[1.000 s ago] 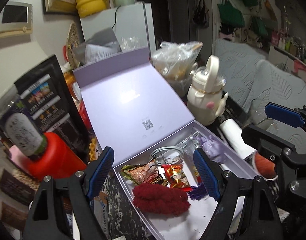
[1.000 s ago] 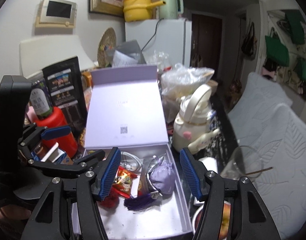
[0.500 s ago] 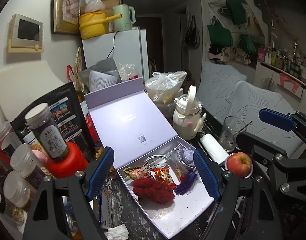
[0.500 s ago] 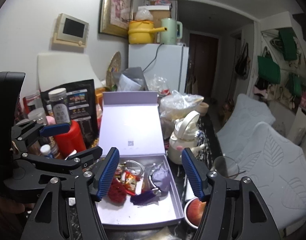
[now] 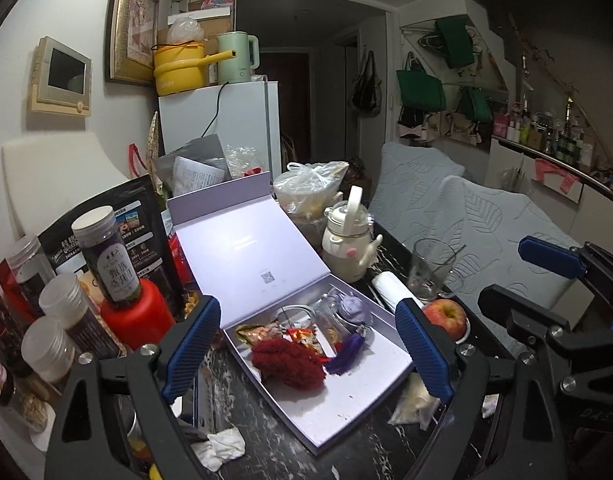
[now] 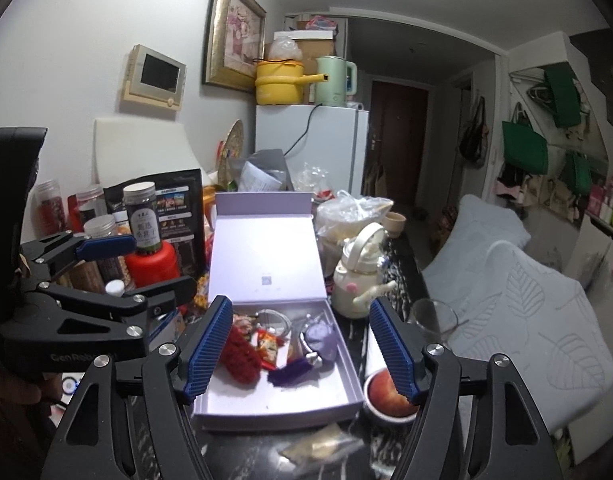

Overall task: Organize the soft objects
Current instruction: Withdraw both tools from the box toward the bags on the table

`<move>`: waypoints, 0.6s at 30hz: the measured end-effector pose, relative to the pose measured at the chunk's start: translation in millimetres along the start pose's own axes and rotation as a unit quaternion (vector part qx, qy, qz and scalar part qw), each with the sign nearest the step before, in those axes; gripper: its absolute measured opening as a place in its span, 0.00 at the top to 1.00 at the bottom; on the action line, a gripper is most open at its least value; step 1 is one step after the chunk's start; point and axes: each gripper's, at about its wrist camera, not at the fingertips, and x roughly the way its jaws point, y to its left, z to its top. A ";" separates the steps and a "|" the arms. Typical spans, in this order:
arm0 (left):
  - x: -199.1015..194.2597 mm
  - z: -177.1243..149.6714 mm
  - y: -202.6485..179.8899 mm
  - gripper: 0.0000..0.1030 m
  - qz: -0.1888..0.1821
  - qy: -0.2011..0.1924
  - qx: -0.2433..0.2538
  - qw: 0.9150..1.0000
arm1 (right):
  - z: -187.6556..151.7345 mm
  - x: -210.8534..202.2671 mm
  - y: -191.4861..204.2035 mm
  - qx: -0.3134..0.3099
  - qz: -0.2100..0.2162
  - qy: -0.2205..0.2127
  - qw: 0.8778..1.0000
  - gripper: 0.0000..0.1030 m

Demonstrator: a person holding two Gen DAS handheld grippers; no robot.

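Note:
An open lilac box [image 5: 346, 404] [image 6: 282, 402] lies on the dark table with its lid raised behind. Inside lie a fluffy red soft object [image 5: 288, 364] [image 6: 239, 358], a purple tassel [image 5: 346, 356] [image 6: 288, 372], a lilac pouch [image 5: 352, 308] [image 6: 322, 338], snack packets [image 5: 262, 328] and a cable. My left gripper [image 5: 306, 348] is open and empty, held above and in front of the box. My right gripper [image 6: 300, 348] is open and empty, also above the box. The right gripper shows at the right of the left wrist view [image 5: 546, 280].
Jars and a red container [image 5: 134, 316] crowd the left. A white teapot [image 5: 346, 248], a glass [image 5: 430, 268], an apple [image 5: 446, 316] in a bowl and a white roll [image 5: 390, 286] stand right of the box. A crumpled tissue [image 5: 222, 446] lies in front. A sofa [image 6: 526, 304] is at right.
Both grippers have pulled up and back from the box, so it looks smaller and farther. Both stay open and empty. The box contents have not moved.

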 end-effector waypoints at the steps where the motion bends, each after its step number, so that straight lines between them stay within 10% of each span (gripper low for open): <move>1: -2.3 -2.1 -1.1 0.12 -0.001 0.000 0.001 1.000 | -3.1 -3.6 0.0 0.001 -0.001 0.000 1.000 0.30; 18: -13.9 -68.2 -37.1 0.12 -0.075 0.052 0.018 0.996 | -77.2 -47.9 -11.9 0.044 -0.038 0.025 0.998 0.26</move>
